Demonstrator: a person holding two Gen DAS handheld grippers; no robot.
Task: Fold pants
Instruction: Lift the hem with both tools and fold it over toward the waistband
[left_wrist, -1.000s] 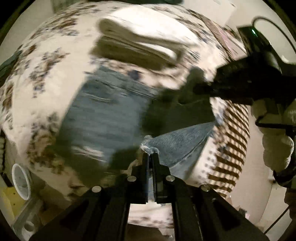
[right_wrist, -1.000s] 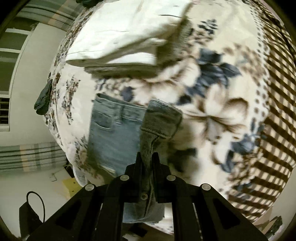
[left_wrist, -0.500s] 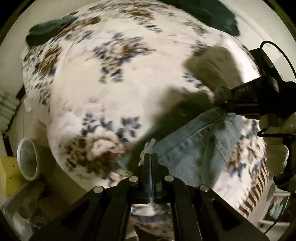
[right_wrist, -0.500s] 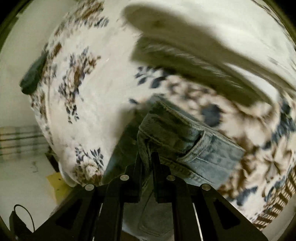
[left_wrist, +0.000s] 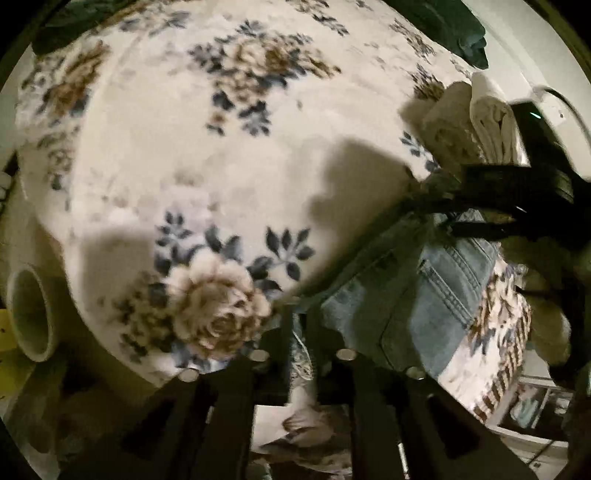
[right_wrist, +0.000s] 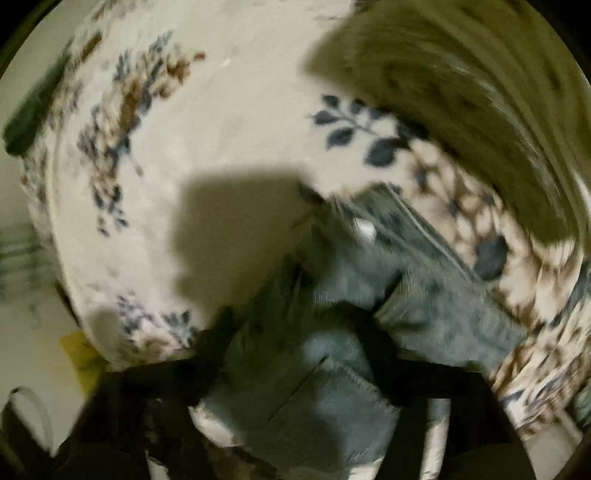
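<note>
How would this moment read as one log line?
step: folding jeans | left claw: shut on jeans | right claw: cannot tell | surface: floral blanket

Blue denim pants (left_wrist: 436, 306), floral bedspread (left_wrist: 229, 155) (cream, blue-brown)

This is a bedroom in a home. A big bed (left_wrist: 155, 155) has a soft flower blanket (left_wrist: 258, 66) on it. Folded clothes (left_wrist: 491, 122) sit in a pile at its edge, and jeans (left_wrist: 436, 306) lie on the blanket.

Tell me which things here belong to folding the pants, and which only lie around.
Belong to the job: jeans, left gripper, right gripper.

Only lying around: floral blanket, folded white clothes, dark green garment, white cup.
</note>
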